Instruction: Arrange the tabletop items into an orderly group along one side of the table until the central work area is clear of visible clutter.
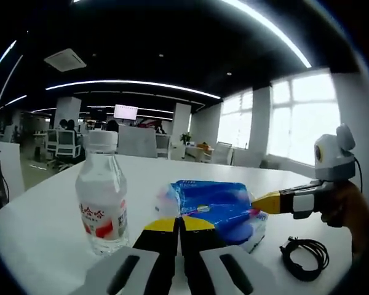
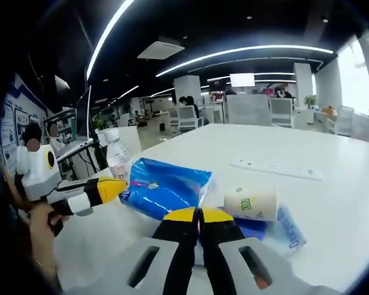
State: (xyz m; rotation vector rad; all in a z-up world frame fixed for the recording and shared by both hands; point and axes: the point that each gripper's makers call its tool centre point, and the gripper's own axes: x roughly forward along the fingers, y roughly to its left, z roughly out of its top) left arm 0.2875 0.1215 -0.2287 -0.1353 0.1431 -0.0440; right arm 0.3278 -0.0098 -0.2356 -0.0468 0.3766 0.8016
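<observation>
Tissues, a blue soft pack, lie on the white table with both grippers closing in from opposite sides, so the step in hand looks like herding the loose items together. In the left gripper view a water bottle stands upright just beside the pack, and a coiled black cable lies apart near the table's edge. The left gripper has its fingers pressed together with nothing between them, tips close to the pack. The right gripper is likewise closed and empty; just past it a paper cup lies on its side over a flat blue packet, touching it, next to the pack. A white power strip lies farther off toward the table's middle. I would judge little is ordered yet. The next move calls for opening one set of fingers to take the cup or pack, or pushing them sideways with closed tips.
</observation>
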